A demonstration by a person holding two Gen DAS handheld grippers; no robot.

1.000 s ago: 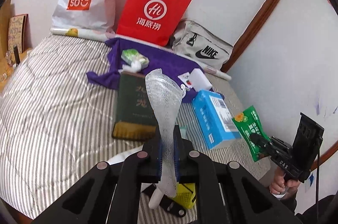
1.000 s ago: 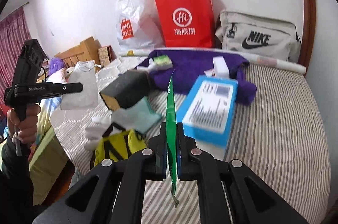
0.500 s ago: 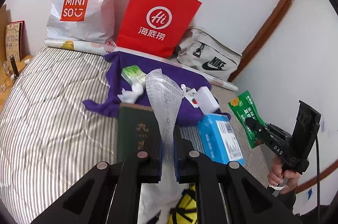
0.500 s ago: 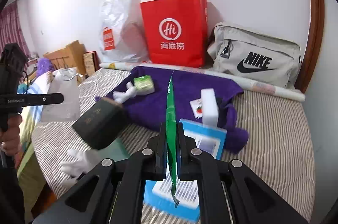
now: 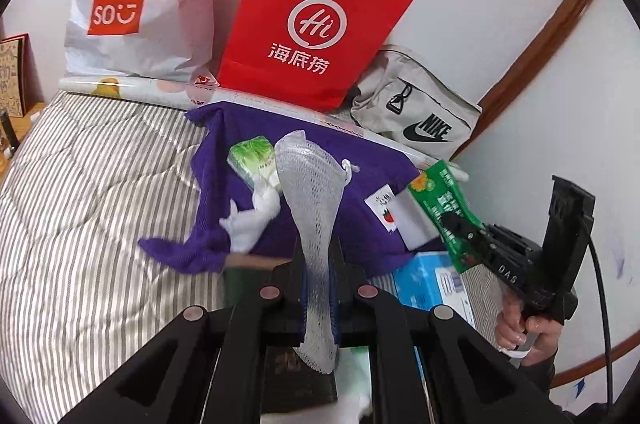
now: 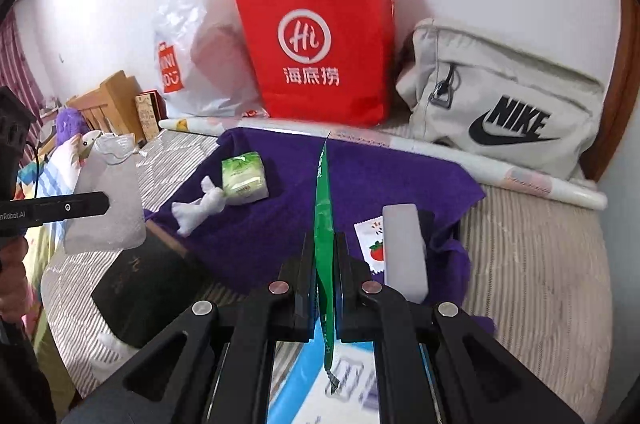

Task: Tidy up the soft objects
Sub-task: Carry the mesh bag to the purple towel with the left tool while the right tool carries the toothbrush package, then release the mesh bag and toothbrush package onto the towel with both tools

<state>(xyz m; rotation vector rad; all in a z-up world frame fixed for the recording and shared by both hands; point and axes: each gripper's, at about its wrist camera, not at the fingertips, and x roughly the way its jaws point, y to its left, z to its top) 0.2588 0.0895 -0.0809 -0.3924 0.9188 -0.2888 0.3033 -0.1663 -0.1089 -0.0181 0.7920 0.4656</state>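
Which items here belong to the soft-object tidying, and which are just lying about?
In the job:
- white mesh bag, clamped in left tool
- green packet, clamped in right tool
- purple cloth

Lying about:
- red paper bag
- grey Nike bag
- blue box

A white mesh pouch (image 5: 310, 207) stands upright, pinched low. A flat green packet (image 6: 324, 207) is held edge-on at six o'clock. On the purple towel (image 6: 400, 175), a green tissue pack (image 6: 244, 177) lies toward ten o'clock, touching a white glove (image 6: 198, 209).
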